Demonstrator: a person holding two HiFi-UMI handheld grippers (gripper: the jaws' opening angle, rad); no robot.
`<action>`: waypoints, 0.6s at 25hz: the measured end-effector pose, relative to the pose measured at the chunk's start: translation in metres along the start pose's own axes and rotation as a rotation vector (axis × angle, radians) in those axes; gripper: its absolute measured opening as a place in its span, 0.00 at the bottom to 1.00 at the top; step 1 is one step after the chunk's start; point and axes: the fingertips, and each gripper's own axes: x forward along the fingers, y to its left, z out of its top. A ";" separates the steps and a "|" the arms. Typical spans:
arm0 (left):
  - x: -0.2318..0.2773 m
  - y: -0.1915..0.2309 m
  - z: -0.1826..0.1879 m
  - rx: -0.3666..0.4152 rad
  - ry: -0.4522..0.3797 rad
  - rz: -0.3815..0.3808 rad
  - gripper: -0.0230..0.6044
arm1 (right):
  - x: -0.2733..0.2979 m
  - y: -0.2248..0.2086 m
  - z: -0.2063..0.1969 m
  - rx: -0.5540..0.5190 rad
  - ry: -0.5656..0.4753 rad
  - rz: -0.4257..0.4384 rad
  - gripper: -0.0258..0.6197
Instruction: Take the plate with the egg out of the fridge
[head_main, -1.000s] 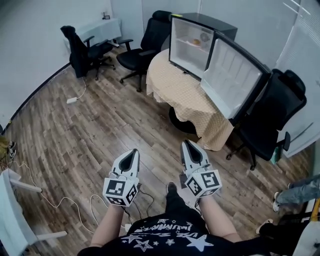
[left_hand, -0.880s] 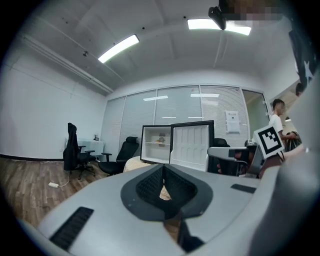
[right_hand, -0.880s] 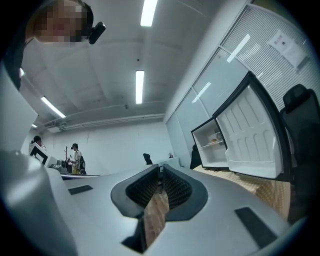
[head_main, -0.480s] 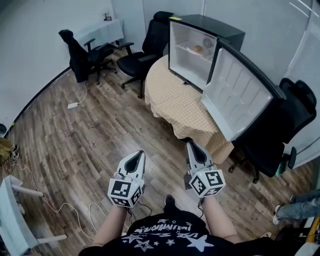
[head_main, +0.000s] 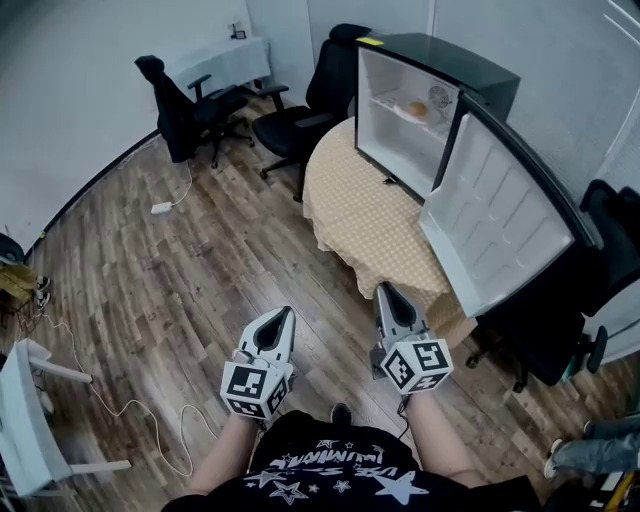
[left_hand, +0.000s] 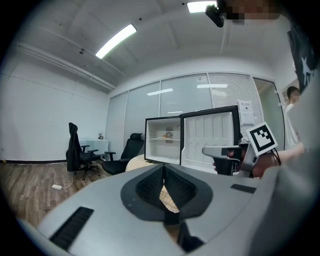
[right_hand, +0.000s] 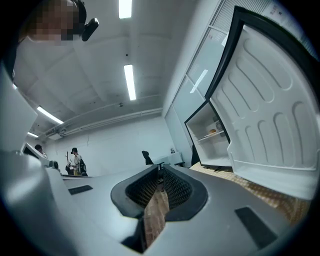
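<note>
- Step in hand, as I'm reading it: the approach. Both grippers are hanging low in front of the person, well apart from the fridge, so nothing is being reached yet.
- Left gripper (head_main: 284, 314) is showing its jaws closed to the tip with nothing between them. It needs opening before it gets to the shelf.
- Right gripper (head_main: 385, 291) is likewise sitting closed and empty, pointing roughly at the table edge.
- Round table (head_main: 345, 205) under a tan checked cloth is carrying the fridge (head_main: 482, 78). It is standing between the person and the shelf, so I'd be coming in along its near edge instead of leaning across it.
- Plate with the egg (head_main: 417, 111) is resting on the upper shelf inside the fridge, towards the right, with a round fitting on the back wall behind it. The egg is loose on the plate, so the plate needs keeping level all the way out.
- Fridge door (head_main: 497, 222) is standing wide open on the right and jutting past the table edge. Risk: the right gripper or elbow clipping it, so I'd be keeping that side tucked in.
- Suggested grip: one opened gripper pinching the near rim, the other supporting underneath or on the opposite rim, sliding straight out and not tilting.
</note>
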 end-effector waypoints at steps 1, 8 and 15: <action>0.002 0.002 -0.001 -0.001 0.006 0.007 0.05 | 0.004 -0.002 0.000 0.008 0.000 0.003 0.11; 0.012 0.017 -0.004 -0.005 0.031 0.016 0.05 | 0.020 -0.007 -0.010 0.036 0.019 0.000 0.11; 0.064 0.034 0.004 0.006 0.013 -0.077 0.05 | 0.048 -0.029 -0.005 0.024 -0.007 -0.077 0.11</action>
